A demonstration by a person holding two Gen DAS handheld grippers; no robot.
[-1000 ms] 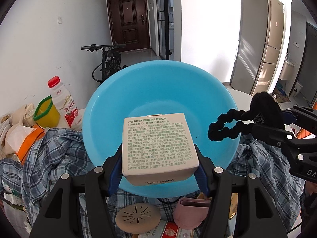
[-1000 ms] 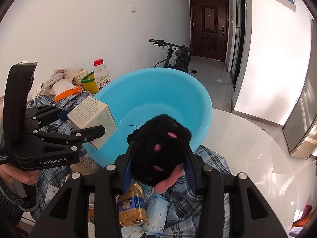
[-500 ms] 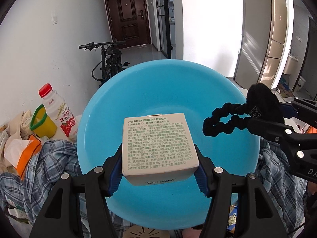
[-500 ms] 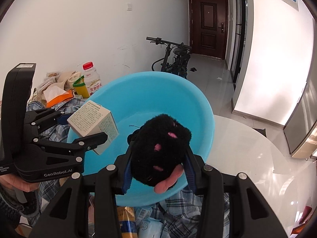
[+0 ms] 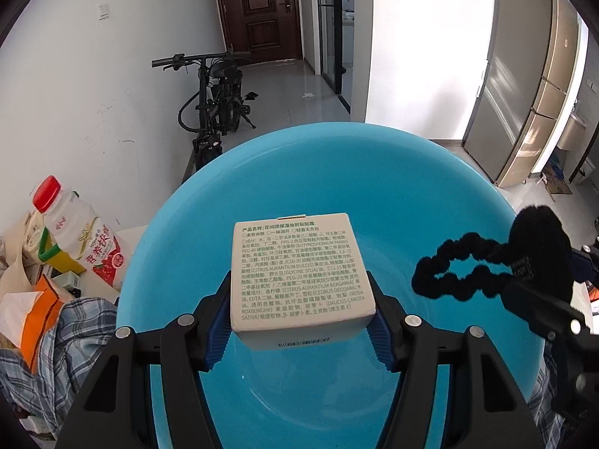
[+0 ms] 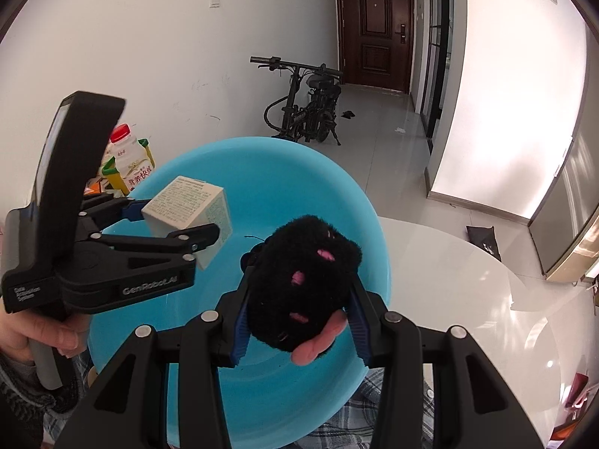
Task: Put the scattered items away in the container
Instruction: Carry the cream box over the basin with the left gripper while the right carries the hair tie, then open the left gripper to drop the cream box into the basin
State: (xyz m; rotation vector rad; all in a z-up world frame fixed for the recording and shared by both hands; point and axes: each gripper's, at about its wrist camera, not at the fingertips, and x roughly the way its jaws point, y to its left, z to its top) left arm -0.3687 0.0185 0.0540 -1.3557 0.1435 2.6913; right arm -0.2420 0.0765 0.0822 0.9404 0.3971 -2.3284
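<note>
Over basin [image 5: 337,172]: both my loads, formerly short of it.
Left claw [image 5: 299,321]: clamping box [image 5: 299,277].
Right claw [image 6: 297,318]: clamping black plush [image 6: 299,280].

You are in a home; a dark brown panelled front door [image 5: 262,7] closes the tiled hallway; a black folding bicycle [image 5: 217,108] leans beside it.

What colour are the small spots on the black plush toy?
Pink, on the black plush toy; they show best in the right wrist view.
</note>
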